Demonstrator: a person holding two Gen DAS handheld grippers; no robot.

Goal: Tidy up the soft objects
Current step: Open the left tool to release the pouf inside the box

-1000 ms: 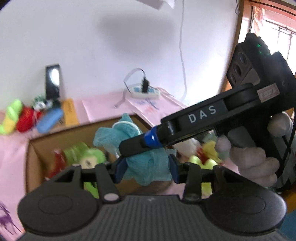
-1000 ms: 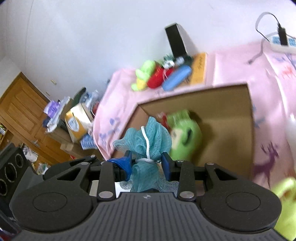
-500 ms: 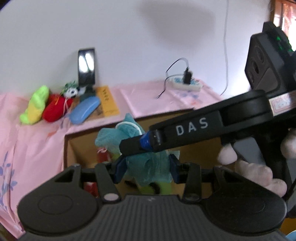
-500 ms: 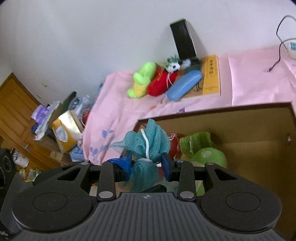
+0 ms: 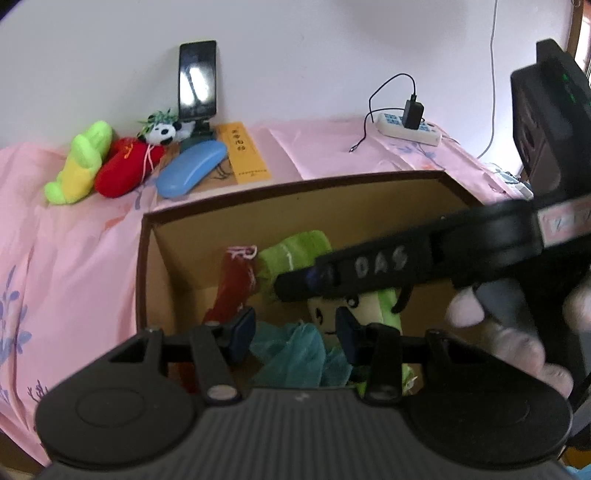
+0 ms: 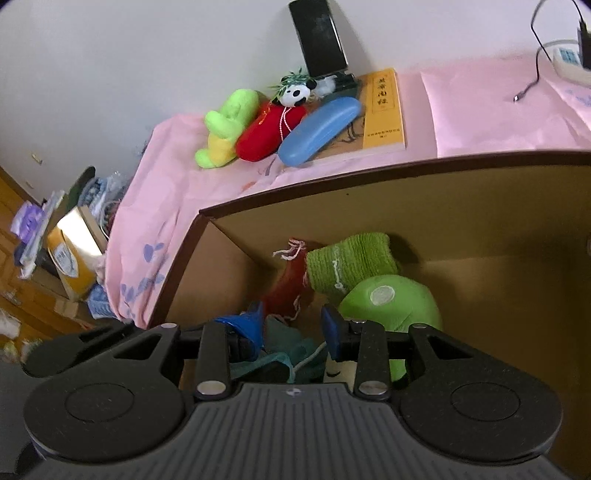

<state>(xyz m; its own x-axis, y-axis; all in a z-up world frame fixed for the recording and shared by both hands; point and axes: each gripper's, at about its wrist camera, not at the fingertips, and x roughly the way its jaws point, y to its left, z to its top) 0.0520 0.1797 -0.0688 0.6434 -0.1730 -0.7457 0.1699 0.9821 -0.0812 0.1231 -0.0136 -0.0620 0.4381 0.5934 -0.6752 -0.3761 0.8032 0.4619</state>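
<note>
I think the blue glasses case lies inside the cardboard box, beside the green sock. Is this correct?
Not quite. The blue glasses case lies outside the cardboard box, on the pink cloth behind it, next to the red plush. The green sock is indeed inside the box. The right wrist view shows this clearly.

**Room & backdrop**

Plain white painted wall behind, evenly lit w/ daylight; thin white cable hangs down it at right. Sliver of wood-framed window at far right edge, bright. Flat surface under a pink cloth w/ faint blue leaf print, draped over the left edge. White power strip w/ black plug adapter sits on the cloth nr the wall. Right wrist view: beyond the cloth's left edge, brown wooden furniture & a cluttered lower area w/ a yellow-and-white carton, papers, bags; details too blurred to tell.
</note>
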